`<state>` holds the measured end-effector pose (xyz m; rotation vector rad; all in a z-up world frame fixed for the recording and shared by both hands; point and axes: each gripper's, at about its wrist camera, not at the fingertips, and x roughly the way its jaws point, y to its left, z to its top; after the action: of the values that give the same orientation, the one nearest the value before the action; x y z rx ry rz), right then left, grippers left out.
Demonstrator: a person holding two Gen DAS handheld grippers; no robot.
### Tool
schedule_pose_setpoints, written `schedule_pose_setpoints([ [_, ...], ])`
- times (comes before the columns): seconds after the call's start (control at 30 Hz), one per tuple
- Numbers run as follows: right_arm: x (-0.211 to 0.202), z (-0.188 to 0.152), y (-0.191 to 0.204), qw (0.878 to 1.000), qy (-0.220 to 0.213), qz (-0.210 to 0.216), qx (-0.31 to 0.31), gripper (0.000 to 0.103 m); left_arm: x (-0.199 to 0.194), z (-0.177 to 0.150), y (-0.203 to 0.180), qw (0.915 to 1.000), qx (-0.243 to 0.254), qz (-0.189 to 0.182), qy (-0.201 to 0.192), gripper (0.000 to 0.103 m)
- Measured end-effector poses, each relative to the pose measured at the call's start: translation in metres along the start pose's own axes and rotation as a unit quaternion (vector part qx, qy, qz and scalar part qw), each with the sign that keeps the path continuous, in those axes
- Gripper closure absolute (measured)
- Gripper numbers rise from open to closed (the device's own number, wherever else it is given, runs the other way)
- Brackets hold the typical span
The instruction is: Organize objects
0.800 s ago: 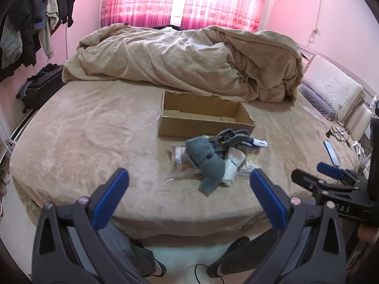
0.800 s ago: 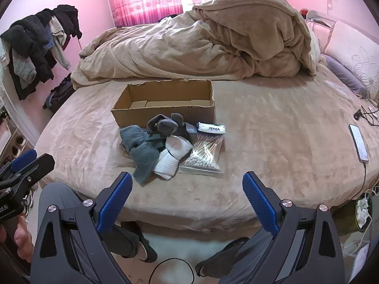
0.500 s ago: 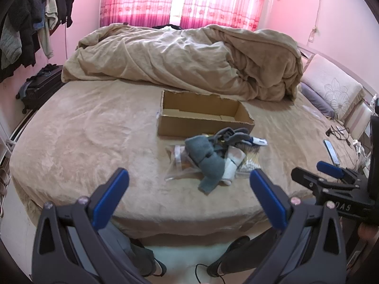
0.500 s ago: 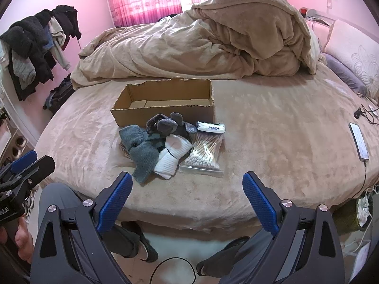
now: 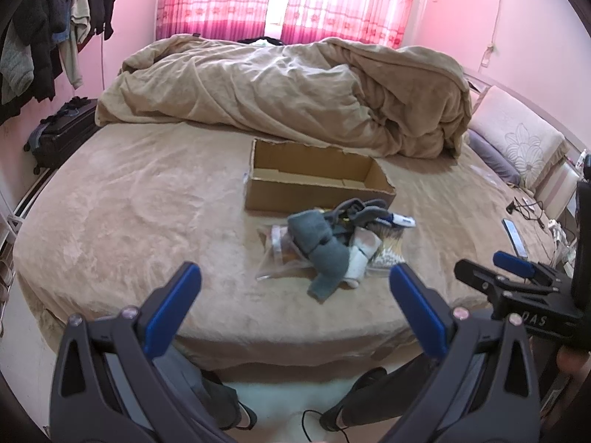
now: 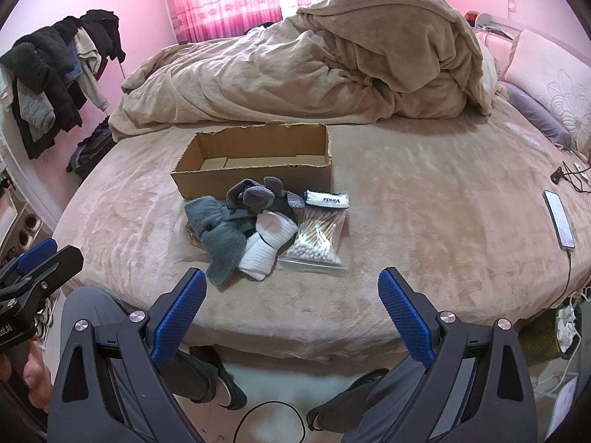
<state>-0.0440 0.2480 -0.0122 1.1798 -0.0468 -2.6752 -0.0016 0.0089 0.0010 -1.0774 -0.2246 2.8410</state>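
Hovering off the near edge of the bed (image 6: 424, 192), the left gripper (image 5: 295, 302) and the right gripper (image 6: 291, 302) both hold their blue-padded fingers wide apart, gripping nothing. Below them the bed's rounded front edge drops to the floor, where the person's legs and shoes show.

Bare tan blanket lies wide to the left and right of the items, and a narrower strip runs between them and the near edge. A heaped duvet (image 6: 332, 66) fills the far side, ending just behind the cardboard box (image 6: 258, 162). A phone (image 6: 559, 217) on a cable lies well off to the right, near the bed's rim.

The box stands open-topped near the middle of the bed; its visible floor holds only loose cardboard flaps. Just in front of it sits the pile: grey socks (image 6: 221, 236) draped over a white sock (image 6: 266, 243), a darker grey pair (image 6: 258, 195) touching the box wall, and a clear bag of cotton swabs (image 6: 317, 240) at the right. Another clear bag (image 5: 277, 247) pokes out under the socks on the left; its contents are hard to tell.
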Motion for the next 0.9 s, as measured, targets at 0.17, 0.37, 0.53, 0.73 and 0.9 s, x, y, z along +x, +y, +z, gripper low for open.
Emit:
schedule_pose_setpoints([
  [0.17, 0.0, 0.0, 0.0, 1.0, 0.001, 0.0, 0.001, 0.007, 0.0, 0.001, 0.0, 1.0, -0.002, 0.003, -0.005, 0.001],
  [0.37, 0.001, 0.001, -0.001, 1.0, 0.002, 0.001, 0.0, 0.007, 0.004, 0.003, 0.0, 1.0, -0.006, -0.001, -0.001, 0.001],
  [0.53, 0.002, 0.001, -0.002, 1.0, 0.003, 0.001, 0.0, 0.007, 0.007, 0.004, 0.001, 1.0, -0.008, -0.002, 0.002, 0.001],
  [0.73, 0.004, 0.004, -0.004, 1.0, 0.005, 0.0, 0.001, 0.007, 0.007, 0.005, 0.001, 1.0, -0.009, -0.003, 0.002, 0.001],
  [0.9, 0.009, 0.006, -0.004, 1.0, 0.008, -0.001, -0.005, 0.007, 0.011, 0.007, -0.001, 0.9999, -0.007, -0.008, 0.004, 0.001],
])
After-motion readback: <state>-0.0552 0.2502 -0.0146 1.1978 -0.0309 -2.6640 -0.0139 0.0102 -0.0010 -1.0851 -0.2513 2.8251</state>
